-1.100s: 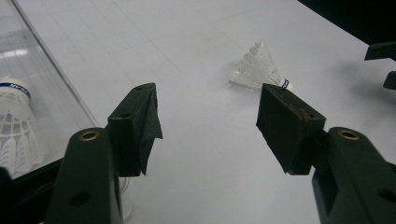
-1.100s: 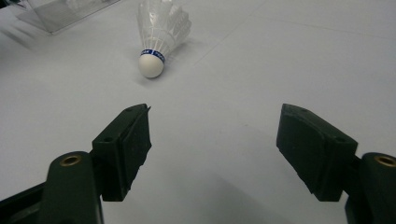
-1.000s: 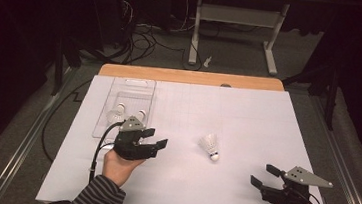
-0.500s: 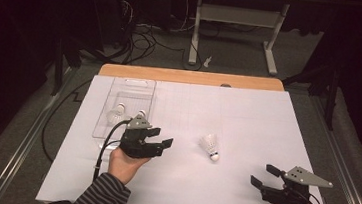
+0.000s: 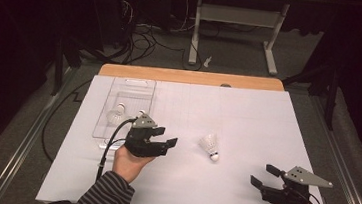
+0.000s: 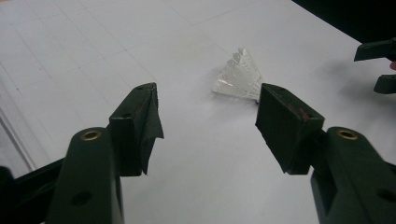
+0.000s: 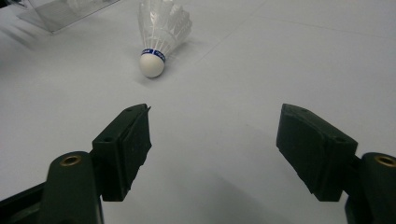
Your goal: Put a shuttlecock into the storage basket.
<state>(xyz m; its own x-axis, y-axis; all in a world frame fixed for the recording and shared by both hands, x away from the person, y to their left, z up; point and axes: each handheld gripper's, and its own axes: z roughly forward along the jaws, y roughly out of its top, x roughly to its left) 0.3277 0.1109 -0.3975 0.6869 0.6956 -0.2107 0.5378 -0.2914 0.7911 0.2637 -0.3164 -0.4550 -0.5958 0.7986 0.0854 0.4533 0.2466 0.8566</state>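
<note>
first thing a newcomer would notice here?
The lone white shuttlecock lying on its side mid-table on the white sheet, between the open left gripper and open right gripper. Next, the clear tray at far left holding more shuttlecocks.

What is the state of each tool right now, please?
Left tool: open, holding nothing, aimed at the shuttlecock.
Right tool: open, holding nothing.

white feathered shuttlecock (image 7: pixel 161 35) | blue band above the cork, 6 o'clock end | lettering too blurred to read
</note>
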